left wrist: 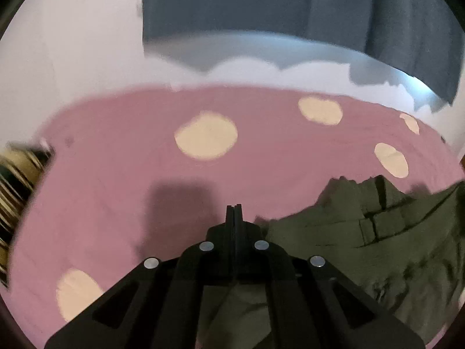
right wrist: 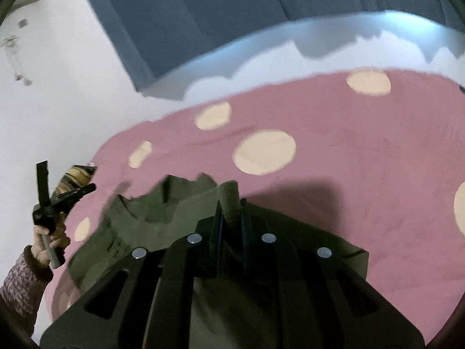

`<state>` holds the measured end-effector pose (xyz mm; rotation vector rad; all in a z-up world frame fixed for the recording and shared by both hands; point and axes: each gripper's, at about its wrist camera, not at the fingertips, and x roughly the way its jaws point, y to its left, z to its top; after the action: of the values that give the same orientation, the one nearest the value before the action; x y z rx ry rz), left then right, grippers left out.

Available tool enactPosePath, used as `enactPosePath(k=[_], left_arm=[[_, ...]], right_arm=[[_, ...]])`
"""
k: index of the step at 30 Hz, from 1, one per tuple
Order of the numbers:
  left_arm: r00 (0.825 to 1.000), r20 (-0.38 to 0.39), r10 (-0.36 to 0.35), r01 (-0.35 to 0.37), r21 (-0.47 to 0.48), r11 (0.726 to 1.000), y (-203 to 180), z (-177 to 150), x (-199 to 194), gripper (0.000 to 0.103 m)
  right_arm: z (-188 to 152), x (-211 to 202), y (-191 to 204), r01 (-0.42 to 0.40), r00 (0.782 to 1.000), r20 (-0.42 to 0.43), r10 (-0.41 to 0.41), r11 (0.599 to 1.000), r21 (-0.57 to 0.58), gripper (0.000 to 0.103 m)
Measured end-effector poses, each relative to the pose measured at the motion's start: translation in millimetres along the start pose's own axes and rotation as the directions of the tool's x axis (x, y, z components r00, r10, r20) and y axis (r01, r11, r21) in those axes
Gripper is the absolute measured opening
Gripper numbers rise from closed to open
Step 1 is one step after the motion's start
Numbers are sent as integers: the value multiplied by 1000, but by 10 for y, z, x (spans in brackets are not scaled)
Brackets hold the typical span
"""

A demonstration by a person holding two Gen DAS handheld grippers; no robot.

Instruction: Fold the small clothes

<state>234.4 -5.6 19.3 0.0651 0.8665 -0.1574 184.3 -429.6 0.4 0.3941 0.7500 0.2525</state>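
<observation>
An olive-green small garment (left wrist: 363, 247) lies crumpled on a pink rug with cream dots (left wrist: 116, 160). In the left wrist view it fills the lower right and runs under the fingers. My left gripper (left wrist: 234, 212) is shut, its fingers pressed together; whether it pinches cloth I cannot tell. My right gripper (right wrist: 232, 206) is shut on a rolled edge of the garment (right wrist: 162, 218) and holds it up off the rug (right wrist: 348, 145). The left gripper (right wrist: 46, 203) shows at far left of the right wrist view, held in a hand.
A blue-grey curtain (left wrist: 261, 5) hangs over a white wall and sill (right wrist: 58, 101) behind the rug. A striped object (left wrist: 14, 180) sits at the rug's left edge. The hand has a knitted sleeve (right wrist: 20, 282).
</observation>
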Motion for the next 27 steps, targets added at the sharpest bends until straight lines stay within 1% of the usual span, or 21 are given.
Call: enactPosePath(k=[1, 2, 3, 4, 6, 7, 8, 9, 10, 11, 13, 15, 16, 17, 18, 19, 20, 22, 23, 25, 27], left_arm=[[999, -48, -9, 9, -15, 1000, 47, -24, 123, 0], [996, -76, -46, 44, -26, 999, 82, -66, 195, 0], [993, -89, -75, 72, -28, 997, 91, -105, 217, 0], [990, -94, -105, 102, -27, 994, 108, -145, 217, 0], [983, -73, -171, 170, -24, 985, 154, -196, 151, 1], [978, -74, -197, 196, -19, 980, 159, -212, 133, 5], [972, -76, -224, 224, -11, 975, 168, -220, 113, 20], [966, -71, -247, 247, -1, 969, 171, -218, 94, 31], [961, -60, -271, 272, 13, 962, 166, -218, 75, 52], [959, -54, -279, 281, 29, 959, 155, -216, 62, 61], [953, -49, -299, 302, 61, 951, 94, -198, 66, 61], [950, -84, -301, 308, 96, 946, 7, -183, 138, 61], [952, -119, -282, 297, 129, 946, -79, -183, 216, 61], [956, -145, -256, 278, 160, 947, -149, -197, 274, 59], [957, -168, -234, 265, 191, 945, -222, -222, 328, 52], [954, -192, -229, 267, 208, 941, -277, -240, 383, 36], [955, -199, -219, 260, 214, 941, -304, -253, 404, 30], [970, -173, -172, 213, 253, 944, -371, -277, 384, 19], [974, -159, -162, 199, 261, 945, -381, -282, 353, 16], [978, -129, -164, 191, 237, 952, -356, -235, 273, 13], [980, -88, -177, 192, 206, 960, -305, -178, 177, 12]], right_arm=[[-18, 82, -43, 14, 1000, -19, -13, 1000, 8, 9], [-40, 178, -108, 27, 999, -38, -26, 999, 23, 9], [-69, 221, -152, 28, 998, -48, -26, 999, 36, 9], [-91, 259, -199, 26, 998, -56, -23, 998, 49, 9], [-143, 309, -266, 15, 998, -66, -10, 998, 65, 9], [-164, 323, -287, 11, 998, -69, -6, 998, 68, 9], [-179, 334, -303, 7, 997, -71, -2, 997, 72, 9], [-193, 344, -320, 2, 997, -72, 4, 997, 79, 9], [-199, 350, -331, -3, 997, -71, 9, 997, 83, 9], [-198, 368, -343, -5, 997, -72, 11, 996, 85, 9], [-210, 384, -350, -5, 997, -74, 12, 996, 87, 9], [-212, 397, -358, -4, 997, -79, 11, 996, 90, 9], [-214, 403, -362, -5, 997, -81, 13, 996, 92, 9], [-217, 405, -366, -6, 997, -82, 14, 996, 94, 9], [-217, 410, -367, -7, 996, -83, 15, 995, 95, 9], [-217, 412, -370, -8, 996, -84, 16, 995, 95, 9], [-220, 413, -372, -10, 996, -84, 18, 995, 96, 9], [-221, 409, -370, -10, 997, -82, 17, 995, 95, 9], [-215, 403, -368, -10, 997, -76, 17, 996, 92, 9], [-208, 359, -334, -9, 998, -55, 14, 997, 80, 9], [-181, 270, -285, -22, 1000, -14, 23, 997, 71, 9]])
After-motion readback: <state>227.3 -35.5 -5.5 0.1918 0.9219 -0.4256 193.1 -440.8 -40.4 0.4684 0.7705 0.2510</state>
